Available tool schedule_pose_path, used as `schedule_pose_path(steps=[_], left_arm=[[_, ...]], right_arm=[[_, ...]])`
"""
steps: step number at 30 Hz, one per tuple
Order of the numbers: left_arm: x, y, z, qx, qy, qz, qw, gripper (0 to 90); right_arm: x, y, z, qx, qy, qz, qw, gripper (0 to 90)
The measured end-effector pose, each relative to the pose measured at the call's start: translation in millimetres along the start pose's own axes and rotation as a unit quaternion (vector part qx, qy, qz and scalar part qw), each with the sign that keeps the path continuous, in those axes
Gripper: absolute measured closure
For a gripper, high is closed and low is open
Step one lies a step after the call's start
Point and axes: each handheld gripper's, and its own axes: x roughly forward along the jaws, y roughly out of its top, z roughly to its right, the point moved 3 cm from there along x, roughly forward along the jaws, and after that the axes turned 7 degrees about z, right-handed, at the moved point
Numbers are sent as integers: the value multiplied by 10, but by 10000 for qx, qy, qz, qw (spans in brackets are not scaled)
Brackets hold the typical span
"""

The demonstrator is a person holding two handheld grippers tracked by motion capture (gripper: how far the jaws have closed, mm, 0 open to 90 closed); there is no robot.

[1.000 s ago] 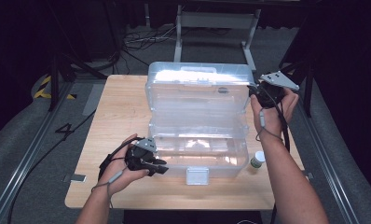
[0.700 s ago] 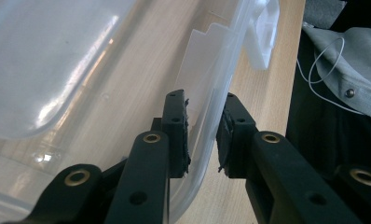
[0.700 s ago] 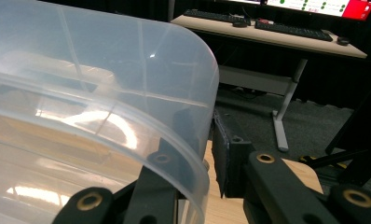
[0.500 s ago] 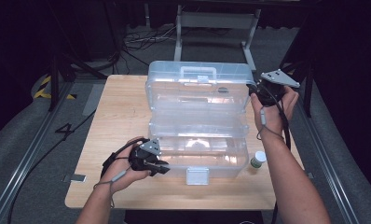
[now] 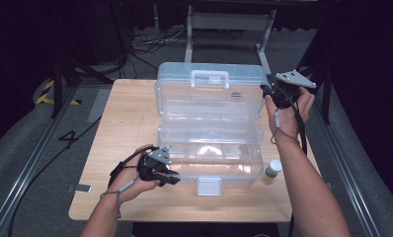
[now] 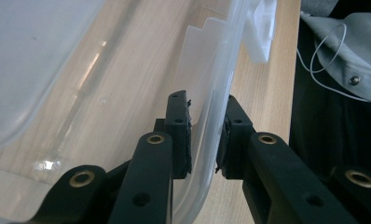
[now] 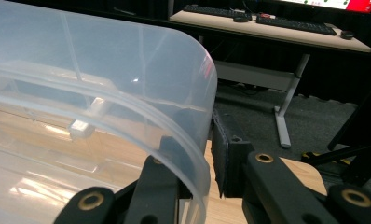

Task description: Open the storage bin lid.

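A clear plastic toolbox stands open on the wooden table [image 5: 128, 123]. Its base [image 5: 209, 158] is toward me and its lid [image 5: 209, 94] is raised behind, handle side showing. My left gripper [image 5: 171, 177] is at the base's front left corner. In the left gripper view its jaws [image 6: 204, 135] are shut on the base's clear front wall [image 6: 209, 84]. My right gripper [image 5: 267, 94] is at the lid's right edge. In the right gripper view it [image 7: 195, 163] is shut on the lid's curved rim [image 7: 174, 126], with one jaw seen through the plastic.
A small white bottle [image 5: 272, 169] stands on the table just right of the base. The white latch [image 5: 208, 186] hangs at the base's front middle. Beyond the table are cables, a metal frame [image 5: 229, 22] and a desk with keyboards [image 7: 267, 21].
The lid has tipped slightly, so its handle face shows more. The right hand has shifted a little with it. The left gripper has stayed at the front corner.
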Motion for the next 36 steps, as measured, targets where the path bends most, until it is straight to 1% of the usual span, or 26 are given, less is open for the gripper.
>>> schedule_pose_path(steps=[1,3,9,14,16,17,19,21,26,30,31,36], left_arm=[[2,5,3,23,51,-47,10000,778],[5,4,4,23,49,-34,10000,778],[6,5,5,13,59,-42,10000,778],[4,2,6,-25,48,-48,10000,776],[7,5,3,-95,33,-27,9999,774],[7,5,3,-95,33,-27,9999,773],[6,7,1,-165,26,-45,9998,770],[6,6,2,-174,22,-43,9998,770],[4,1,-2,-125,37,-27,9999,771],[5,0,-3,-134,28,-20,9999,771],[7,0,1,-164,22,-13,9999,770],[8,1,0,-170,15,-22,9999,770]], right_arm=[[9,4,-3,3,-12,-8,10000,806],[42,6,0,29,-49,1,10000,810],[89,16,-1,0,-122,17,9999,813],[129,14,2,-11,-174,37,9998,819],[164,16,8,20,-198,9,9998,823],[164,16,8,20,-198,9,9998,823],[201,21,12,31,-227,-46,9997,827],[211,25,11,43,-243,-76,9997,829],[286,30,26,122,-281,-180,9994,836],[353,40,33,168,-315,-306,9989,841],[370,43,38,186,-302,-339,9988,841],[444,52,60,250,-283,-497,9980,842]])
